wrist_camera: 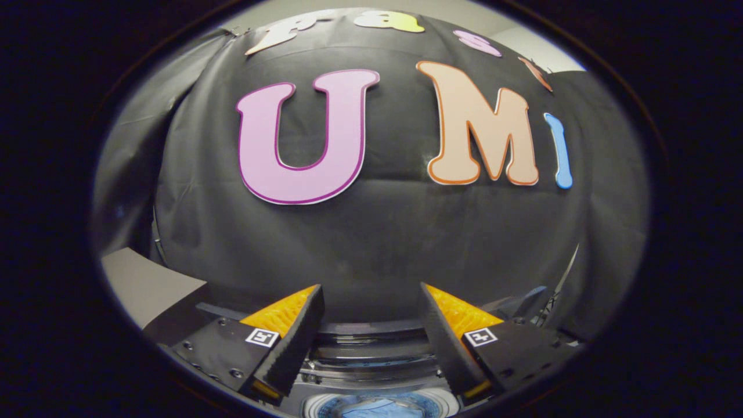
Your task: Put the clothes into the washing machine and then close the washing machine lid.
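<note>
My gripper [371,302] has its fingers spread wide, holding nothing. Below them sits the washing machine [377,360], something blue inside its drum opening. I judge loading done; next I must find the lid.

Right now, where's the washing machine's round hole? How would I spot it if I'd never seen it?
Start at the big black cloth wall and look down to where the gripper holds its two fingers apart with nothing between them. Below them sits the washing machine, dark and shiny along its top edge. Its round opening is the pale ring with something blue inside.
</note>
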{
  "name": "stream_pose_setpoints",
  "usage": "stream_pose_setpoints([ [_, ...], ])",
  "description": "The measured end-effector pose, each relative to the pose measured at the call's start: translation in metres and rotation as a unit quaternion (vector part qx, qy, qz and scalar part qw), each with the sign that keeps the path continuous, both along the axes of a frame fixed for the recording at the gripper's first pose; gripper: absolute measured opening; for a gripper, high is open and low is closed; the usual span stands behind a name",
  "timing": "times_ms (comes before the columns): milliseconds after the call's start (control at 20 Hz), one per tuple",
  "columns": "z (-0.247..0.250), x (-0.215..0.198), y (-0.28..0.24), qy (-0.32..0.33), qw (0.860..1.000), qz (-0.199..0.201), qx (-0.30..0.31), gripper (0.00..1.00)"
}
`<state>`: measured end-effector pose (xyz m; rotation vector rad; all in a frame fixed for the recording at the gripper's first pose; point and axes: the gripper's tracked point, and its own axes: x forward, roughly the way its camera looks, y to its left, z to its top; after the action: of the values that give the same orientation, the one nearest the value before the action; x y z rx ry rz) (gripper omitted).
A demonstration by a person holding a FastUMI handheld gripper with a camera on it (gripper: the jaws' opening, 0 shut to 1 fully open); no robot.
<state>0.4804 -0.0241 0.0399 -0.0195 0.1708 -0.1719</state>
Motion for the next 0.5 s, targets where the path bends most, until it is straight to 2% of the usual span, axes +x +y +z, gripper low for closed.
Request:
stream_pose_setpoints([
  [500, -0.001, -0.043, 0.004, -0.024, 1.000, 0.003, -0.005, 1.00],
])
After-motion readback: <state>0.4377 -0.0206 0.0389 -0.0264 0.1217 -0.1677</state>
